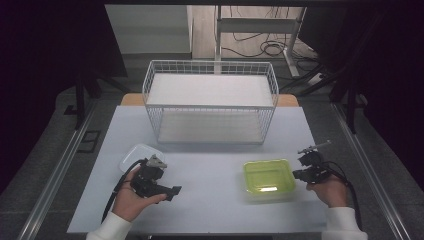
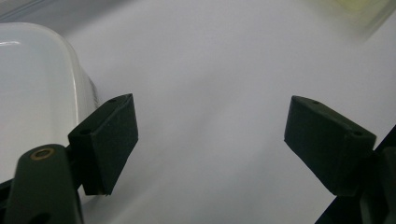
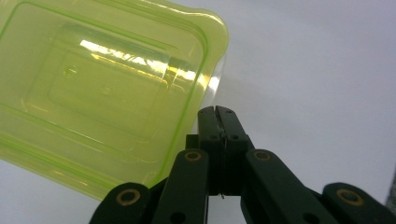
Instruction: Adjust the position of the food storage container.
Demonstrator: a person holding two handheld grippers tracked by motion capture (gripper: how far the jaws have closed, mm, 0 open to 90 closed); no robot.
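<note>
The green container (image 1: 267, 176) sits near the counter's (image 1: 210, 200) front right edge; it looks light, stiff, slippery, best pinched at the rim. Right hand-held gripper (image 3: 218, 112) closed empty beside it; left hand-held gripper (image 2: 210, 140) open.

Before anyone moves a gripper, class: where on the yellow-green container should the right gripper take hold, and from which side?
Grip the rim of the yellow-green container along its right wall, coming from the right, where the right gripper already sits beside it. The container lies open side up with thin upright walls, so one pad inside and one outside should pinch it. The jaws are shut now and would need opening first.
</note>
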